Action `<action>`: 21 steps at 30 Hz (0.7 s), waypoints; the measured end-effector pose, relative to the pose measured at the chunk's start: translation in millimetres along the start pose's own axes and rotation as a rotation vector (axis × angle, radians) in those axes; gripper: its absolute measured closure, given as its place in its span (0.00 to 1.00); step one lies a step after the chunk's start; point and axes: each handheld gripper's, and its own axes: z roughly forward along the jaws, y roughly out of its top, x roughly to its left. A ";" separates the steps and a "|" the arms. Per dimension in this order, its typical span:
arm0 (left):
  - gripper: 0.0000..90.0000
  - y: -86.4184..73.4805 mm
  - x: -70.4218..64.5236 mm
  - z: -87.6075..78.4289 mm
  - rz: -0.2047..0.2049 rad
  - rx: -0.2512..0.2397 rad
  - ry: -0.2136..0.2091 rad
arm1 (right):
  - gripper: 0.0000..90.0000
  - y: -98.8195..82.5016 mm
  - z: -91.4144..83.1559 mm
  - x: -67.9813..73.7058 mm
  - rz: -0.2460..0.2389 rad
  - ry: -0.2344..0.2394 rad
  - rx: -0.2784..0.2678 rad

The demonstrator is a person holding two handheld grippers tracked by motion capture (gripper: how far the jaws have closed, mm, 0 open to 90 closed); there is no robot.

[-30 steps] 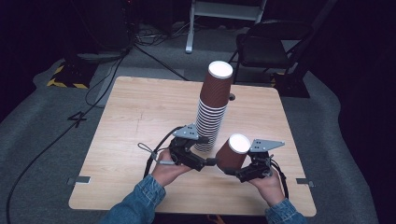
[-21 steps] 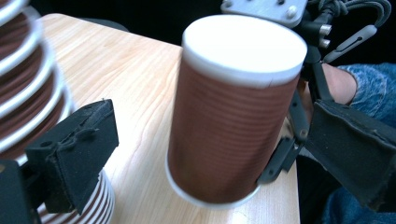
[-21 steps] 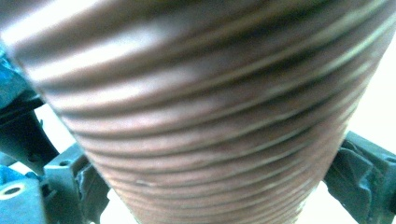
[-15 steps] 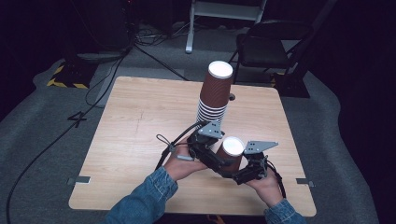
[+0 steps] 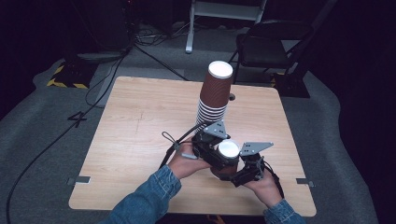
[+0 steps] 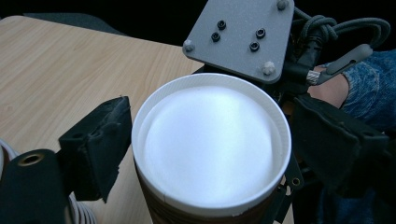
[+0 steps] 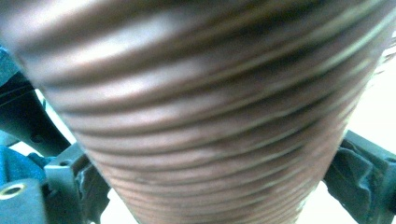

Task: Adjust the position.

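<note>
Right hand-held gripper (image 5: 233, 169) pinches ribbed brown paper cup (image 5: 228, 154), white inside.

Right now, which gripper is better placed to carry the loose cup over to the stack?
Right. The right gripper grips the ribbed wall of the cup; the left gripper has jaws that were just closing and only flank its white end. The stack stands just behind.

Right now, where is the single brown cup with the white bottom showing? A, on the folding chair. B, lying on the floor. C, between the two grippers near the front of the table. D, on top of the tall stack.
C: the single cup sits between the left gripper and the right gripper, nearer the person than the tall stack.
</note>
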 end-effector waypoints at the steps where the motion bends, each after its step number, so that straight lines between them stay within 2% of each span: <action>1: 0.19 -0.3 -0.2 0.3 0.003 0.004 0.000 | 0.08 0.2 0.4 0.5 -0.001 0.001 0.002; 4: 0.26 -1.3 -0.2 0.7 0.017 0.014 -0.005 | 0.08 0.5 1.0 1.0 -0.005 0.006 0.004; 11: 0.28 -3.0 1.5 -3.1 0.000 0.012 -0.010 | 0.08 0.6 0.6 1.9 -0.019 0.003 0.012; 16: 0.28 -6.3 5.2 -8.9 -0.032 -0.001 -0.015 | 0.09 1.5 -2.7 2.2 -0.034 -0.005 0.006; 21: 0.28 -7.9 6.3 -10.5 -0.038 -0.004 -0.018 | 0.09 1.6 -2.6 2.7 -0.040 -0.008 0.008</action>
